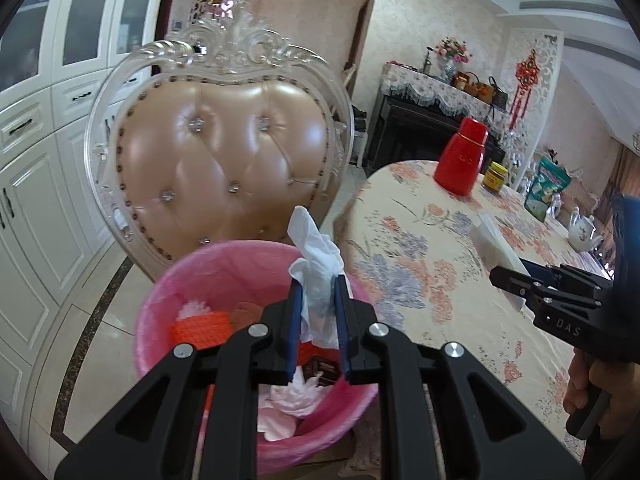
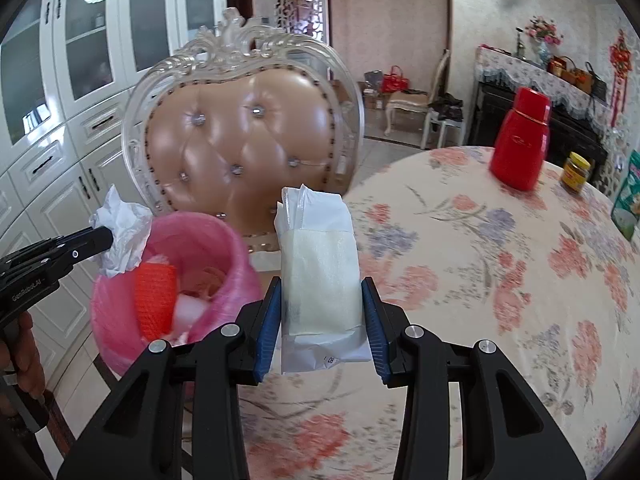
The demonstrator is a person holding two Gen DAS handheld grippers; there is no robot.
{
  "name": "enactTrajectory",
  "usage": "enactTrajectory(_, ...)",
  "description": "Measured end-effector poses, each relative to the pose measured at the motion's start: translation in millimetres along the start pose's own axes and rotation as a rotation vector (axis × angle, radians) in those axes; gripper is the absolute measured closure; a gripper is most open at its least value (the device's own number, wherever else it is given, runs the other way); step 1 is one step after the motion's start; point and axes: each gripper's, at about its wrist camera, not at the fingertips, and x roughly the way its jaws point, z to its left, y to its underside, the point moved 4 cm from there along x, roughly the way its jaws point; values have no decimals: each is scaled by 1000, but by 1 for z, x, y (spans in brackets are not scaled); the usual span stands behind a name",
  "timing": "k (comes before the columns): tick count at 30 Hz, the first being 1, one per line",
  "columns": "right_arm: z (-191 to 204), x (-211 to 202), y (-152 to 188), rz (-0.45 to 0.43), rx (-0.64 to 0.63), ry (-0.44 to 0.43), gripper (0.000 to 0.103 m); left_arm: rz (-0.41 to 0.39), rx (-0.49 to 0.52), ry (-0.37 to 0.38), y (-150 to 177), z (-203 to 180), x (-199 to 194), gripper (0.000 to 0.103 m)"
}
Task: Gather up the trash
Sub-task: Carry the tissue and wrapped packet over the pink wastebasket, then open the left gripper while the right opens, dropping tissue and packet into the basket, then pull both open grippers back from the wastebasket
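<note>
Closest in, the left gripper has its fingers clamped on a crumpled white tissue, which stands up out of the grip, and it hangs directly over the open mouth of the pink-lined bin. That's the relation that counts: the bin is straight below, so letting go should drop the tissue in among the orange netting and other scraps. Left is the nearer one, no question.

The right gripper is pinching a flat white wrapper, long axis pointing forward along the fingers, and it's over the edge of the counter, with the bin off to its left and lower. My read: it needs to swing left before it can release.

The counter wears a floral cloth; farther back on it stand a red flask and a yellow-lidded jar. Behind the bin, a tufted chair, then white cabinets and a tiled floor.
</note>
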Motion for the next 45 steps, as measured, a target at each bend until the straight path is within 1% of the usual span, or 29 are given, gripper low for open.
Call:
enactTrajectory(13, 73, 24, -19, 12, -69, -78, 64, -11, -50, -37, -2, 46, -13, 87)
enactTrajectory(25, 112, 52, -28, 35, -104, -126, 63, -9, -93, -44, -8, 75, -10, 87)
enactTrajectory(27, 114, 56, -29, 39, -103, -130, 61, -6, -102, -41, -10, 78, -7, 85)
enactTrajectory(28, 114, 58, -29, 40, -100, -130, 59, -4, -104, -40, -10, 80, -7, 82)
enactTrajectory(29, 114, 59, -28, 40, -97, -130, 51, -3, -108, -39, -10, 81, -6, 76)
enactTrajectory(31, 113, 61, -28, 38, -95, -122, 44, 1, -116, -37, -11, 84, -4, 71)
enactTrajectory(37, 105, 58, -22, 41, -88, -108, 43, 6, -121, -39, -7, 85, -4, 63)
enactTrajectory(38, 102, 56, -20, 38, -86, -102, 43, 7, -122, -41, -5, 84, -5, 60)
enactTrajectory(40, 97, 52, -15, 32, -80, -91, 39, 12, -124, -45, -1, 83, -7, 54)
enactTrajectory(42, 90, 47, -9, 27, -73, -75, 38, 14, -115, -47, 5, 78, -11, 50)
enactTrajectory(44, 83, 42, -3, 25, -64, -65, 38, 15, -105, -47, 11, 73, -16, 40)
enactTrajectory(45, 80, 40, 0, 23, -60, -61, 36, 15, -98, -47, 13, 71, -17, 38)
